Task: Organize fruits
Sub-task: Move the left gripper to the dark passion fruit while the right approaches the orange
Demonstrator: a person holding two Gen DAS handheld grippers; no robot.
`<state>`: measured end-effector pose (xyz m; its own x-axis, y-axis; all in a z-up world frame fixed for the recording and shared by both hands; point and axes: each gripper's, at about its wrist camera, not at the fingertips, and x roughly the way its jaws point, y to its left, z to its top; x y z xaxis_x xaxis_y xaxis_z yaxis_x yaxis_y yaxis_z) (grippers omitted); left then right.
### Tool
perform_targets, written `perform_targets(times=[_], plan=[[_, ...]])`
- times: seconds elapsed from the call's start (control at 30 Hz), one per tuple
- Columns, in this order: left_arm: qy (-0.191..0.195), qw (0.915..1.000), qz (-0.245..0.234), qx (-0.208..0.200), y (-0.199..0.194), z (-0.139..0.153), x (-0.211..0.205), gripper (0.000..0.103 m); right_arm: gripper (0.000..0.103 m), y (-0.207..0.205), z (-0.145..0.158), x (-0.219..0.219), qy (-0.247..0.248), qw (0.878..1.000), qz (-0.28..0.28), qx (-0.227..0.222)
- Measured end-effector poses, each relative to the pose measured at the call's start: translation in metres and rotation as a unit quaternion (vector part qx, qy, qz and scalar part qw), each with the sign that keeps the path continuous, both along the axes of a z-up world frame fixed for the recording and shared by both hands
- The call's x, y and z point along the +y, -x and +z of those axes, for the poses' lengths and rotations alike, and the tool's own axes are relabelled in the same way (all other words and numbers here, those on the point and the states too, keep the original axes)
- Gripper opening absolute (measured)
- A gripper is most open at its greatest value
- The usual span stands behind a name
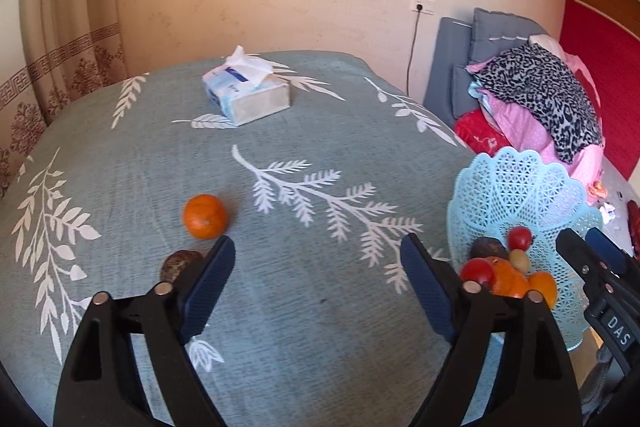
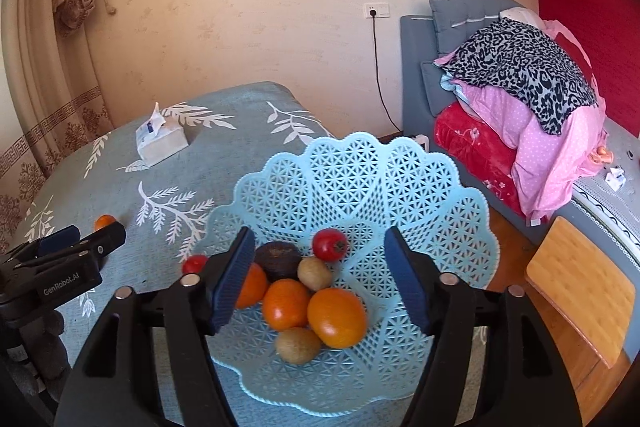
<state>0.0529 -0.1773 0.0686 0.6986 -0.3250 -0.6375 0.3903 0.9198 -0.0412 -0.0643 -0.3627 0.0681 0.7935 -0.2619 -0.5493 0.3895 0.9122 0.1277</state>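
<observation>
Left claw (image 1: pixel 318 259): standing released, nothing lying between its blue pads, hovering over the bench (image 1: pixel 280 155) with its leaf-print cloth. Housing is reading "GenRobot.AI" in the right wrist view.

Right claw (image 2: pixel 320 279): standing released, gripping nothing, hanging above the blue lattice basket (image 2: pixel 400 179). Its body is showing "DAS" in the left wrist view.

Basket: sitting at the bench's edge, holding three oranges (image 2: pixel 337 317), two kiwis (image 2: pixel 298 345), a dark round fruit (image 2: pixel 279 259) and a tomato (image 2: pixel 329 245). A second tomato (image 2: pixel 195 263) is showing just behind the right claw's left finger.

Loose fruit: one orange (image 1: pixel 205 216) and a brown fruit (image 1: pixel 179 264) are lying on the cloth beside the left claw's left finger.

Tissue pack (image 1: pixel 246 95): resting farther back; its print is too small to read.
</observation>
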Motion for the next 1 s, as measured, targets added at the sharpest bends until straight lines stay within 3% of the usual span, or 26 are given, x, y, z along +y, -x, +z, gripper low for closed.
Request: perform_targets(times=[0.53,0.9,1.0], plan=[[-0.009,0.9986,0.053,0.006,-0.015,-0.011,0.049,0.087,0.075,-0.021,0.005,0.051,0.014,0.998,0.054,0.004],[0.005,0.995,0.087,0.048,-0.038,-0.031,0.096,0.087,0.075,-0.038,-0.006,0.082,0.021,0.995,0.096,0.022],[0.012,0.9937,0.091,0.065,-0.045,-0.037,0.102,0.081,0.075,-0.042,-0.009,0.086,0.021,0.994,0.103,0.026]])
